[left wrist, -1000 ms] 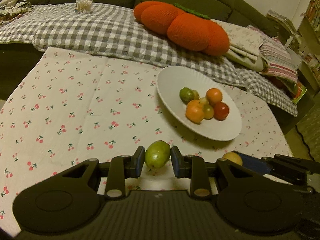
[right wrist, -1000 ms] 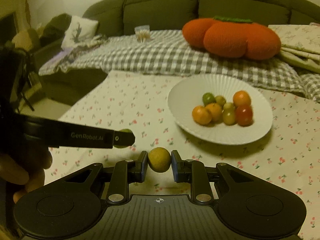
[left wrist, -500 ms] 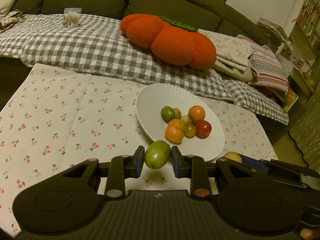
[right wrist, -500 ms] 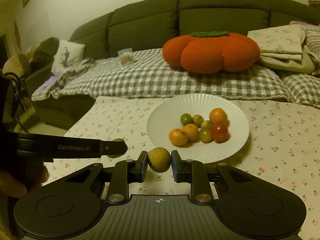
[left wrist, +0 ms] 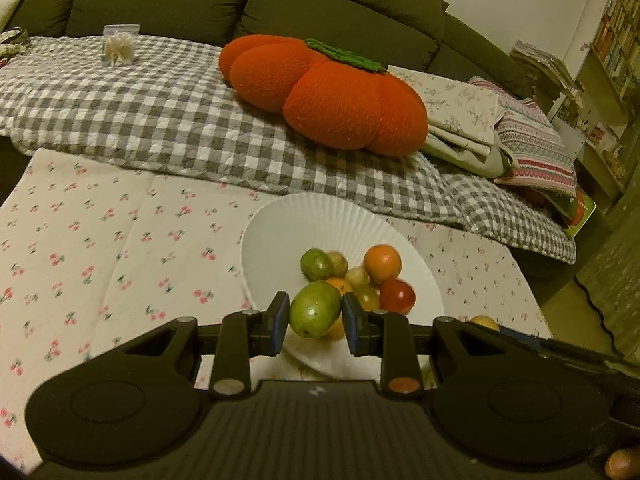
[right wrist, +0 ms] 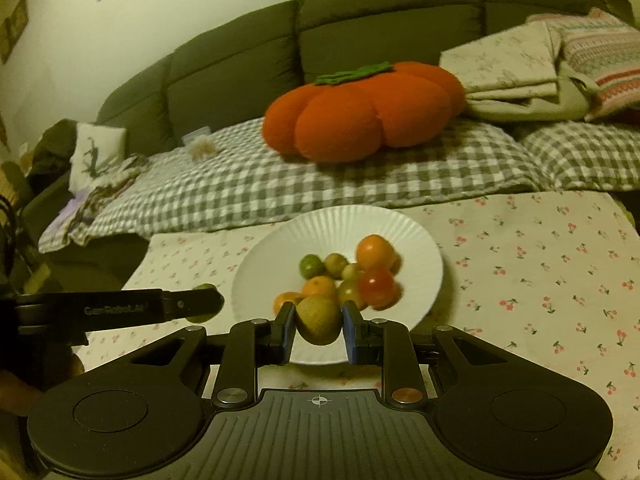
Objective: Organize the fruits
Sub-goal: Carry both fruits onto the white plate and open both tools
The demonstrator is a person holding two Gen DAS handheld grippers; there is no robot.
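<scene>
Carrying: both hand-held grippers loaded, each above the near rim of the white plate (left wrist: 280,232).
Left hand-held gripper (left wrist: 316,322): clamped on a green fruit (left wrist: 315,314), pads on its two sides around the widest part; fruit clear of the worktop (left wrist: 100,240), in front of the pile.
Right hand-held gripper (right wrist: 319,326): clamped on a yellow-brown fruit (right wrist: 319,319), same side-on pinch; fruit hangs over the plate's near edge.
Plate contents: small pile right of centre, including a green one (left wrist: 316,263), an orange one (left wrist: 382,261) and a red one (left wrist: 397,295), touching each other.
Handling, green fruit: looks smooth, firm, light; oval, so it could pivot between flat pads. Grip across the belly is the right place.
Handling, yellow-brown fruit: rounder, duller skin, probably less slippery; likely bruises if squeezed hard or dropped.
Release: my read is low and onto bare plate left of the pile; round fruit will roll on the sloped dish.
Risk: nudging the pile; the hand-held grippers are near each other.
Background: orange pumpkin cushion (left wrist: 324,92) on the sofa, not involved.
</scene>
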